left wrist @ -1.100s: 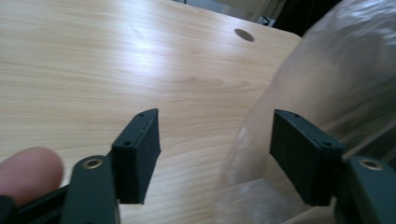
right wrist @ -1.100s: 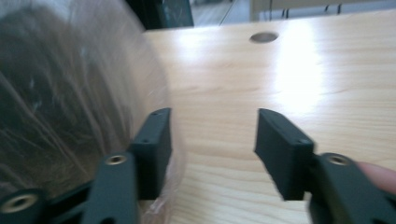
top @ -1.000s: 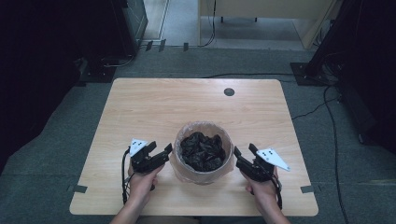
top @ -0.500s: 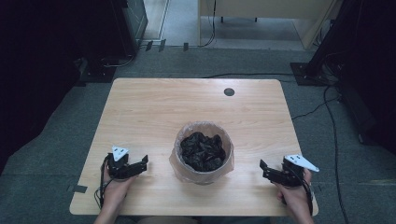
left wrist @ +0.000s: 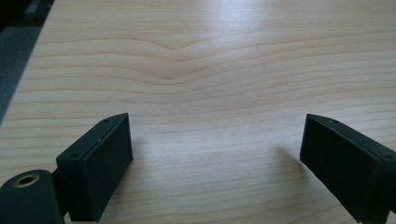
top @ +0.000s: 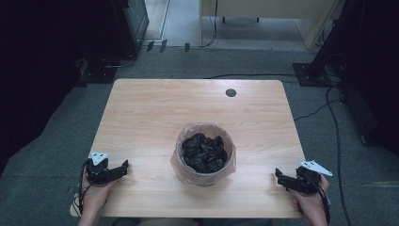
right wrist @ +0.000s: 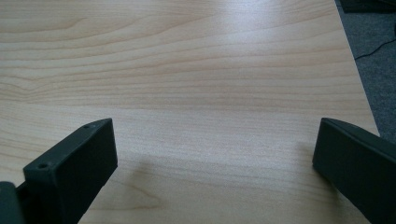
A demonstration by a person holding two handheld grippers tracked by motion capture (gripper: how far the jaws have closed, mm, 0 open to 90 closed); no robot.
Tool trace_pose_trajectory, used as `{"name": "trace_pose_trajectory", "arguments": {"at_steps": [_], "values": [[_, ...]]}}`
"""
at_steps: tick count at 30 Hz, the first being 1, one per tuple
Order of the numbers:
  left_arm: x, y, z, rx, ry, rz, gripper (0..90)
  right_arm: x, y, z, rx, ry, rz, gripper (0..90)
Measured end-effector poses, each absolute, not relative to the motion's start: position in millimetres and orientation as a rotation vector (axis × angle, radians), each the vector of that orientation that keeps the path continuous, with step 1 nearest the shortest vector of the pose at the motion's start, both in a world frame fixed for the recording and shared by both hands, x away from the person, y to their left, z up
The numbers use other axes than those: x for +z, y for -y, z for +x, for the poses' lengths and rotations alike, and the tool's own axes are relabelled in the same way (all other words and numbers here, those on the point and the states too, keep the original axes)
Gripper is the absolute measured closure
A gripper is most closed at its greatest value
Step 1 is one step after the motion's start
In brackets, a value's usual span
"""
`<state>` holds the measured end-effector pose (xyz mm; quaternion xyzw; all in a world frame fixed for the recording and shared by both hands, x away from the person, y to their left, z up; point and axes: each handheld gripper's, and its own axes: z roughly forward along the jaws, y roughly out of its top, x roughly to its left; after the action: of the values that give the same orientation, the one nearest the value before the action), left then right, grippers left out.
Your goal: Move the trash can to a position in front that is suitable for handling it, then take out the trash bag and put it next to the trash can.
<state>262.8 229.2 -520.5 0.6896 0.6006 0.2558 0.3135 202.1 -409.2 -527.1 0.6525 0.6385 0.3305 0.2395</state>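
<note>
A small round bin with a clear liner stands at the front middle of the wooden table. Crumpled black plastic fills it. My left gripper rests near the table's front left corner, well left of the bin, pointing right. Its jaws have just opened wide, with only bare wood between the left gripper's pads. My right gripper sits near the front right corner, pointing left toward the bin. The right gripper has also just opened wide and holds nothing.
A small black round disc lies near the table's far edge. Cables run over the grey floor to the right. Dark equipment stands off the table at left and right. The right table edge is close to my right gripper.
Both hands have drawn away from the bin's sides, outward and toward the front corners. Both pairs of jaws stand wider than a second ago. The bin has stayed in place.
</note>
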Motion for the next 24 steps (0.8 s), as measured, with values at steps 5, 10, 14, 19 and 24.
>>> {"name": "trace_pose_trajectory", "arguments": {"at_steps": [5,10,14,19,24], "values": [[-520.9,-227.1,262.6,0.689,-1.579,1.838,9.1,-527.5,405.8,203.8,0.863,-1.758,1.773,0.0],[-521.0,-225.9,262.2,0.689,-1.567,1.853,9.3,-528.1,401.2,205.5,0.801,-1.778,1.748,0.0],[-520.9,-222.9,261.2,0.696,-1.58,1.844,9.3,-528.3,400.0,206.3,0.786,-1.787,1.74,0.0],[-518.5,-204.0,258.6,0.669,-1.534,1.863,9.5,-528.4,399.8,207.1,0.781,-1.791,1.735,0.0],[-514.8,-171.1,251.4,0.625,-1.434,1.889,9.6,-528.3,399.8,207.8,0.779,-1.79,1.735,0.0]]}}
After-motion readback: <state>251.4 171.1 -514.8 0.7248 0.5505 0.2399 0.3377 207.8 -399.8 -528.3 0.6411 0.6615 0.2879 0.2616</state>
